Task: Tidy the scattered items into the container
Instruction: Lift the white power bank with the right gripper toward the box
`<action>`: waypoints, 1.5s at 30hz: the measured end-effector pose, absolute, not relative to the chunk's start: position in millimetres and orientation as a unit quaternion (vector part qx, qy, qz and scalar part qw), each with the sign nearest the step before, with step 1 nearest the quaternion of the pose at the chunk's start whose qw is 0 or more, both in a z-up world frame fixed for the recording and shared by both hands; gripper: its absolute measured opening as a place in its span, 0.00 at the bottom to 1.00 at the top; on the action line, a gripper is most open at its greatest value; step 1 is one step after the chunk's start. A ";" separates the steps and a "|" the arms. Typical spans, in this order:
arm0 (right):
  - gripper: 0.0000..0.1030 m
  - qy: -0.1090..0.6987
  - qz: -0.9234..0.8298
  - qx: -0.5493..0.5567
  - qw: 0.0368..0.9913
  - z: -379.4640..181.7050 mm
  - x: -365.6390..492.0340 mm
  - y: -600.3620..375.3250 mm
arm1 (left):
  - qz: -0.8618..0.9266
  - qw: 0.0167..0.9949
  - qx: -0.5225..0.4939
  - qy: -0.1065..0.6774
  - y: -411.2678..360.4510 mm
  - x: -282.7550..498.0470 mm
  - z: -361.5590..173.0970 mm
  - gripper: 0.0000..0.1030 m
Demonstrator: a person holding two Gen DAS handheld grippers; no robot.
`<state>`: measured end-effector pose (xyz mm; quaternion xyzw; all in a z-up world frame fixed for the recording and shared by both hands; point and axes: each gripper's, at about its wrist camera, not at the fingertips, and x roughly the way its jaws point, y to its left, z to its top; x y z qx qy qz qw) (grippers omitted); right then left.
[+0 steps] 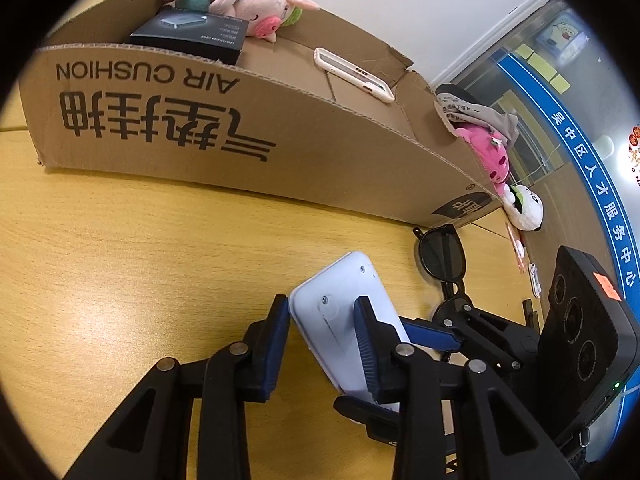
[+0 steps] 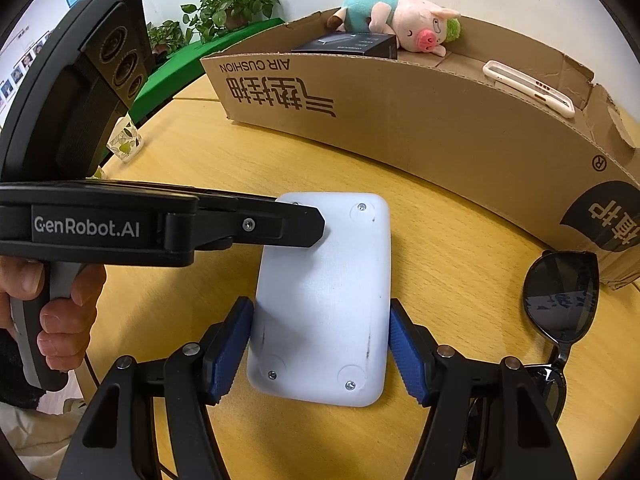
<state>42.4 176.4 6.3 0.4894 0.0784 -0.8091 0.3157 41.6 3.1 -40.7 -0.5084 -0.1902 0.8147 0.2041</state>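
Observation:
A white flat plastic device (image 2: 324, 300) with screws in its underside is held over the wooden table (image 2: 460, 240). My right gripper (image 2: 320, 348) is shut on its long sides near the near end. My left gripper (image 1: 322, 344) is shut on its far corner (image 1: 340, 300), and its jaw also shows in the right wrist view (image 2: 280, 226). The cardboard box (image 2: 420, 128) stands behind, holding a plush pig (image 2: 404, 20), a black packet (image 2: 352, 46) and a phone case (image 2: 528, 88). Black sunglasses (image 2: 560, 300) lie right of the device.
Pink and white plush toys (image 1: 504, 172) lie past the box's right end in the left wrist view. A patterned cup (image 2: 124, 142) and potted plants (image 2: 224, 4) stand at the table's far left. Small items (image 1: 528, 268) lie near the table's edge.

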 end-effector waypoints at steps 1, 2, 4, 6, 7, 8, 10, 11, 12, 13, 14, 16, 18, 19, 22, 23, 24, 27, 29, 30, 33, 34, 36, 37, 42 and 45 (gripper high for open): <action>0.69 0.077 -0.810 0.489 0.316 7.0 42.6 177.0 | 0.816 0.204 -0.508 -0.189 3.2 41.8 -39.8 0.31; 0.69 0.076 -0.810 0.488 0.316 7.7 42.8 177.5 | 0.817 0.204 -0.506 -0.186 4.0 42.1 -38.7 0.31; 0.69 0.076 -0.811 0.487 0.316 9.0 43.5 177.7 | 0.820 0.206 -0.502 -0.185 4.5 42.8 -35.4 0.29; 0.69 0.076 -0.812 0.486 0.315 10.0 43.8 178.1 | 0.822 0.208 -0.498 -0.183 5.2 43.2 -32.4 0.27; 0.69 0.075 -0.812 0.486 0.314 10.5 43.7 178.3 | 0.823 0.208 -0.497 -0.181 5.5 43.4 -30.8 0.27; 0.69 0.073 -0.812 0.485 0.315 11.6 43.7 178.8 | 0.824 0.208 -0.496 -0.178 6.0 43.8 -29.5 0.27; 0.69 0.067 -0.813 0.485 0.315 13.0 44.0 179.1 | 0.825 0.210 -0.494 -0.179 6.1 44.3 -27.5 0.27; 0.69 0.066 -0.814 0.484 0.314 13.8 44.3 179.5 | 0.825 0.210 -0.493 -0.179 6.3 44.6 -26.7 0.27; 0.69 0.065 -0.815 0.482 0.314 14.4 44.8 179.9 | 0.826 0.210 -0.491 -0.178 6.9 45.1 -26.0 0.27; 0.69 0.064 -0.816 0.481 0.314 14.5 45.5 180.2 | 0.827 0.210 -0.491 -0.178 7.5 45.6 -25.4 0.27; 0.69 0.064 -0.816 0.481 0.315 14.2 45.7 180.6 | 0.828 0.210 -0.489 -0.176 8.4 46.1 -24.4 0.27; 0.69 0.065 -0.817 0.479 0.314 14.2 46.1 181.3 | 0.829 0.210 -0.488 -0.174 9.4 46.8 -22.4 0.27; 0.69 0.066 -0.818 0.477 0.313 14.3 46.4 182.0 | 0.830 0.212 -0.487 -0.171 10.6 47.2 -19.9 0.27; 0.68 0.065 -0.819 0.476 0.314 14.7 46.7 182.3 | 0.831 0.213 -0.485 -0.171 11.1 47.9 -18.1 0.27; 0.64 0.058 -0.822 0.468 0.318 18.8 48.8 183.9 | 0.834 0.215 -0.480 -0.167 13.4 50.2 -13.1 0.27; 0.64 0.057 -0.823 0.466 0.320 19.9 49.5 184.1 | 0.836 0.214 -0.479 -0.162 14.3 50.8 -12.0 0.27; 0.64 0.057 -0.823 0.465 0.320 20.3 50.0 183.9 | 0.836 0.213 -0.479 -0.161 14.7 50.5 -12.2 0.27; 0.64 0.052 -0.822 0.467 0.322 18.7 49.0 184.4 | 0.832 0.211 -0.484 -0.168 12.6 48.2 -16.2 0.27; 0.64 0.049 -0.820 0.469 0.324 17.2 48.5 184.6 | 0.832 0.210 -0.486 -0.169 12.3 48.3 -17.6 0.27; 0.64 0.048 -0.820 0.469 0.325 16.6 48.8 184.4 | 0.831 0.209 -0.486 -0.170 12.2 48.8 -17.8 0.27; 0.64 0.044 -0.820 0.469 0.326 16.3 50.5 184.9 | 0.832 0.209 -0.485 -0.168 13.0 50.2 -17.9 0.27; 0.64 0.042 -0.820 0.468 0.326 16.2 51.1 185.4 | 0.832 0.209 -0.485 -0.168 13.4 50.5 -18.1 0.27; 0.64 0.038 -0.819 0.469 0.328 15.8 51.8 186.7 | 0.832 0.209 -0.486 -0.168 13.8 50.5 -18.8 0.27; 0.64 0.036 -0.819 0.470 0.328 15.3 51.7 187.3 | 0.830 0.210 -0.488 -0.169 13.8 50.1 -19.8 0.27; 0.63 0.029 -0.815 0.477 0.328 11.5 49.5 190.2 | 0.815 0.200 -0.509 -0.190 9.9 45.3 -33.6 0.29; 0.48 0.035 -0.817 0.483 0.315 6.8 46.3 191.6 | 0.798 0.200 -0.530 -0.206 7.6 44.8 -49.9 0.30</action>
